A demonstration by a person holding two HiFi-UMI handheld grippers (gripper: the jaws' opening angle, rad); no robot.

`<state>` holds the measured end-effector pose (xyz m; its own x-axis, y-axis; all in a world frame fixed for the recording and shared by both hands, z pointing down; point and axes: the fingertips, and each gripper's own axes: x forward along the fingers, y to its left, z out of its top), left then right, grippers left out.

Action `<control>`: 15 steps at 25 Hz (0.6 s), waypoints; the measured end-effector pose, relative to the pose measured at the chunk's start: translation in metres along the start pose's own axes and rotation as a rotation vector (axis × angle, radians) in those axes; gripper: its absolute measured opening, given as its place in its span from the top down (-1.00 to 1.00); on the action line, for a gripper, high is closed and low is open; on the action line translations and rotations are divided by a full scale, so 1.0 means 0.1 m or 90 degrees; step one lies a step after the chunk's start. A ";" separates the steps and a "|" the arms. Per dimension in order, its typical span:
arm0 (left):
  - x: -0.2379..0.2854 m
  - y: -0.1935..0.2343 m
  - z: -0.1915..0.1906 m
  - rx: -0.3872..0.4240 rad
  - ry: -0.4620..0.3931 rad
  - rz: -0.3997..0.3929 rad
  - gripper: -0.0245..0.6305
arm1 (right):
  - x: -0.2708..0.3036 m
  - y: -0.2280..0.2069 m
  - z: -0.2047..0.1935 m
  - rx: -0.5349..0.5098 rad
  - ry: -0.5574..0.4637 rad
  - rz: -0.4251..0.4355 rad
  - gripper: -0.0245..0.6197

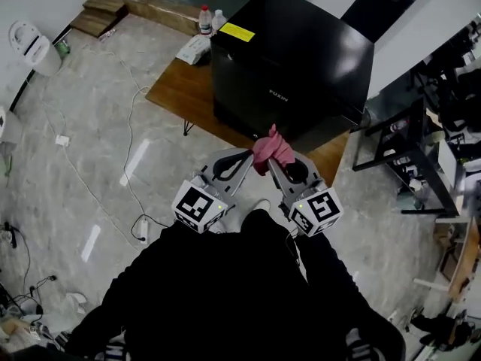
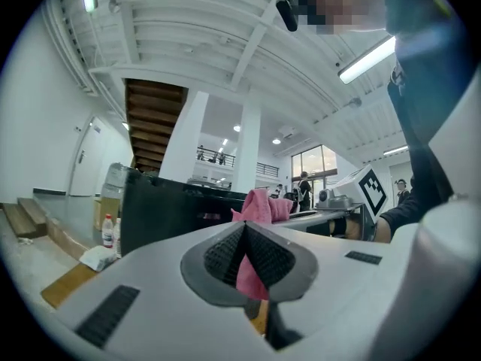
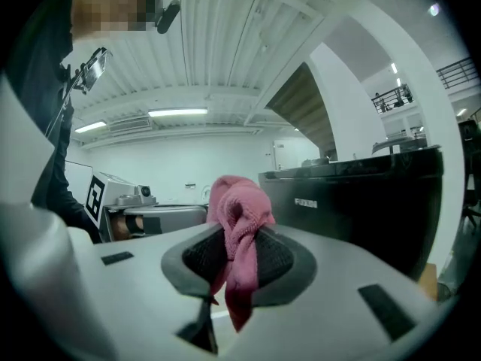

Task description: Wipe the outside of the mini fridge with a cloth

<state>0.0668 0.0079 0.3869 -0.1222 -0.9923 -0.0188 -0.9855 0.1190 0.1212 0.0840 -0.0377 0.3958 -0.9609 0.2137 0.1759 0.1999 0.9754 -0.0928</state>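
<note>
The black mini fridge [image 1: 293, 59] stands on a low wooden table [image 1: 176, 92]. It carries a yellow sticker on top and a small logo on its front. A pink cloth [image 1: 273, 149] is bunched just in front of the fridge's lower front edge, held between both grippers. My left gripper [image 1: 252, 156] is shut on one side of the cloth [image 2: 248, 273]; my right gripper [image 1: 272, 165] is shut on the other [image 3: 239, 224]. In the left gripper view the fridge [image 2: 173, 213] rises just behind the jaws, and in the right gripper view the fridge [image 3: 353, 201] stands close at the right.
Two bottles [image 1: 204, 19] and a white packet [image 1: 194, 49] lie on the table left of the fridge. A dark metal rack [image 1: 398, 149] stands to the right. Cables and a power strip [image 1: 143, 228] trail over the marble floor at left.
</note>
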 end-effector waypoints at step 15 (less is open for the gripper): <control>-0.80 2.05 0.37 0.014 -0.027 0.085 0.91 | 1.98 0.67 0.43 -0.037 -0.081 0.029 0.65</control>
<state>-0.1302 0.1131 0.3768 -0.2570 -0.9653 -0.0453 -0.9624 0.2514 0.1032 -0.1010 0.0679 0.3822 -0.9662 0.2536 0.0473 0.2519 0.9669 -0.0400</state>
